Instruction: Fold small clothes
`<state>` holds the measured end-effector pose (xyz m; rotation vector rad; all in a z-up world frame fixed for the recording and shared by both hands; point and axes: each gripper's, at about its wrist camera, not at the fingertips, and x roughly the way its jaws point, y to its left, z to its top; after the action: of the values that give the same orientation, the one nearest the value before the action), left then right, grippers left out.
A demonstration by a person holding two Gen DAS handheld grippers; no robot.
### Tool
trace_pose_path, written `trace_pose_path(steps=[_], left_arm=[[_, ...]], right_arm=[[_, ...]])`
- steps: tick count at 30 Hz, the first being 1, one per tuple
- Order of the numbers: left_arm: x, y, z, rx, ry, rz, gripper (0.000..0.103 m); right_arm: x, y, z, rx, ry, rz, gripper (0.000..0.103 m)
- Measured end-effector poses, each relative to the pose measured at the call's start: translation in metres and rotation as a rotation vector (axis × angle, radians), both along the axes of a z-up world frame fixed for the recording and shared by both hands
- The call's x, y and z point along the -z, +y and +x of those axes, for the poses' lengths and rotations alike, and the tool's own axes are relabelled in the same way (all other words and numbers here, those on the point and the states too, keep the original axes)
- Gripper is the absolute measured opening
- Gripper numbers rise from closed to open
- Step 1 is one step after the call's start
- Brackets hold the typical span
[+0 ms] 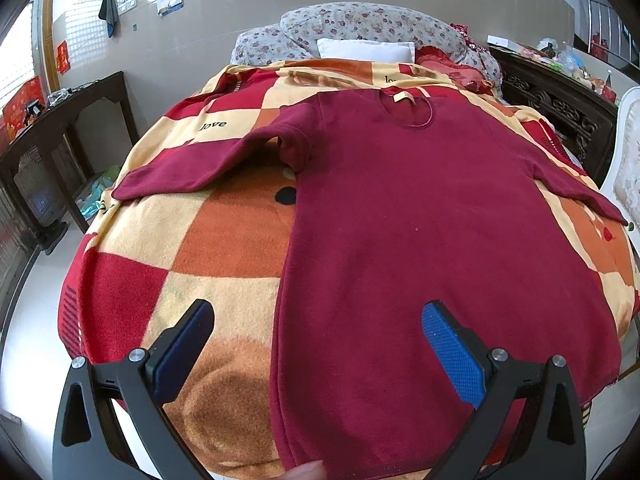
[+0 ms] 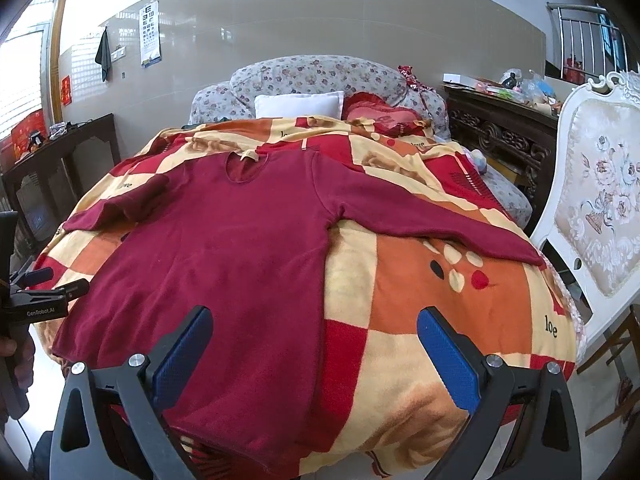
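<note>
A dark red long-sleeved top (image 1: 420, 240) (image 2: 224, 256) lies flat on the bed, neck at the far end, both sleeves spread outward. My left gripper (image 1: 318, 316) hovers open above the top's near-left hem edge, nothing between its blue pads (image 1: 452, 356). My right gripper (image 2: 314, 322) stands open over the top's near-right hem corner, also empty. In the right wrist view the left gripper (image 2: 52, 280) appears at the far left edge, held by a hand. The left sleeve (image 1: 188, 168) bends at the shoulder; the right sleeve (image 2: 440, 228) runs toward the bed's right edge.
A checked red, orange and cream blanket (image 1: 192, 248) (image 2: 460, 300) covers the bed. Pillows (image 1: 364, 50) lie at the head. A dark side table (image 1: 60, 120) stands left, a carved dark cabinet (image 2: 500, 136) and a white upholstered chair (image 2: 600, 200) right.
</note>
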<state>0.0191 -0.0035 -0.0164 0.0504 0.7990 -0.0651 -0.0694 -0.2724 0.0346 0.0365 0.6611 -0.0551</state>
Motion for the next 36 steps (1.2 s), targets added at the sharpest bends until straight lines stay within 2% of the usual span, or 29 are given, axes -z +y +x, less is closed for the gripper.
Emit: trace_pose_path(steps=[36], left_arm=[[0.002,0.0034,0.0003,-0.004,0.002,-0.008,0.103]], right_arm=[[-0.003,0.0023,-0.001,-0.003,-0.004,-0.003,0.103]])
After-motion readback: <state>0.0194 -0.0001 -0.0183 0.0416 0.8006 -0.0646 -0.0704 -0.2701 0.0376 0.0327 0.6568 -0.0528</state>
